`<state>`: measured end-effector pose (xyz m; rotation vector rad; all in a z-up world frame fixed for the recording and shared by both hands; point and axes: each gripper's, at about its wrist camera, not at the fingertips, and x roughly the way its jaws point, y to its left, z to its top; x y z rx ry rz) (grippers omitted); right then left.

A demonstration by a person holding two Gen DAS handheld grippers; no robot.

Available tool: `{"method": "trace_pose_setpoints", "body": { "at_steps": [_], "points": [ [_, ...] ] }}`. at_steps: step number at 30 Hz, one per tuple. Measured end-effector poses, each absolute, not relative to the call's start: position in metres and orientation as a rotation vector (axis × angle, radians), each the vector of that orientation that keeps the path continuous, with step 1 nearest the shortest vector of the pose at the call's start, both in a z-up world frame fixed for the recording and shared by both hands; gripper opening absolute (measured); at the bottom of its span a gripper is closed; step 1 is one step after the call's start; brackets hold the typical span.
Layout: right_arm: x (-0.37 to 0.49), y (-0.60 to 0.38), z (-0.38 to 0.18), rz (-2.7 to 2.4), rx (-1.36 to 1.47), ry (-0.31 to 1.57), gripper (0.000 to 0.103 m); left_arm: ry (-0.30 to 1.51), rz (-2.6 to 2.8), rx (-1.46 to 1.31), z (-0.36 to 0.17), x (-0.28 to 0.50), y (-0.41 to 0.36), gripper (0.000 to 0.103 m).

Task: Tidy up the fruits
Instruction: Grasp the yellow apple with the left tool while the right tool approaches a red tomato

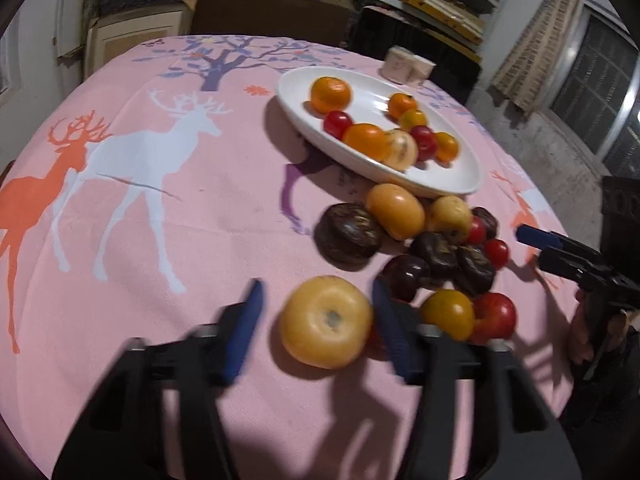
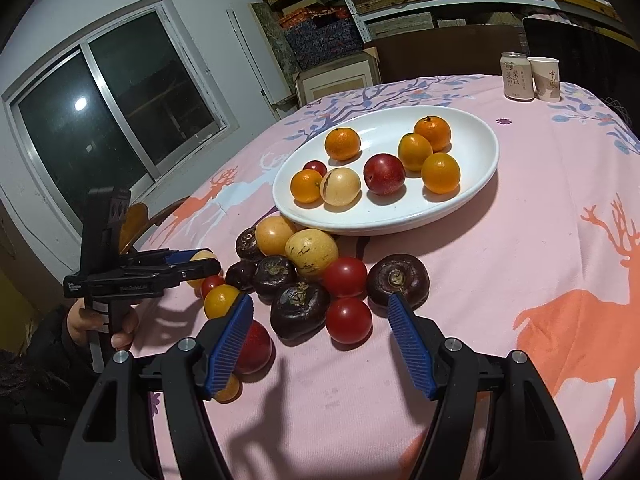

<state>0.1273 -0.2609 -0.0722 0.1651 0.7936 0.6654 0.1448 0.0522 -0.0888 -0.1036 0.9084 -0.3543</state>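
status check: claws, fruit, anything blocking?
Left claw open, straddling a pale yellow fruit on the cloth. Right claw open, empty, over the loose pile. Plate part filled. Path to plate clear.

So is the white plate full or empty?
Partly full. The white plate holds small oranges, a red plum and a pale yellow fruit, with bare space left.

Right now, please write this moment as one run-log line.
left gripper: open around yellow fruit, not closed | right gripper: open, empty, above loose pile | white plate: holds fruits | sorting unfinished
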Motion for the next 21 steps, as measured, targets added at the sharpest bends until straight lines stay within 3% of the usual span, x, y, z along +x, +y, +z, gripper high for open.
{"method": "trace_pose_setpoints", "body": {
  "at_steps": [7,11,12,15,21],
  "points": [
    [0.125,-0.259,-0.071,0.684,0.154,0.783,0.071,0.747,-0.336,-0.181,-0.071,0.116,0.075,0.041],
    [0.122,-0.246,-0.075,0.658,0.071,0.825,0.07,0.754,-0.295,-0.208,-0.073,0.12,0.08,0.041],
    [0.123,-0.243,-0.077,0.636,0.046,0.842,0.068,0.752,-0.298,-0.194,-0.072,0.12,0.077,0.041],
    [0.122,-0.237,-0.084,0.62,0.008,0.874,0.049,0.76,-0.3,-0.174,-0.073,0.119,0.073,0.041],
    [0.128,-0.24,-0.091,0.565,0.023,0.917,0.043,0.767,-0.308,-0.178,-0.075,0.119,0.074,0.041]
  ]
}}
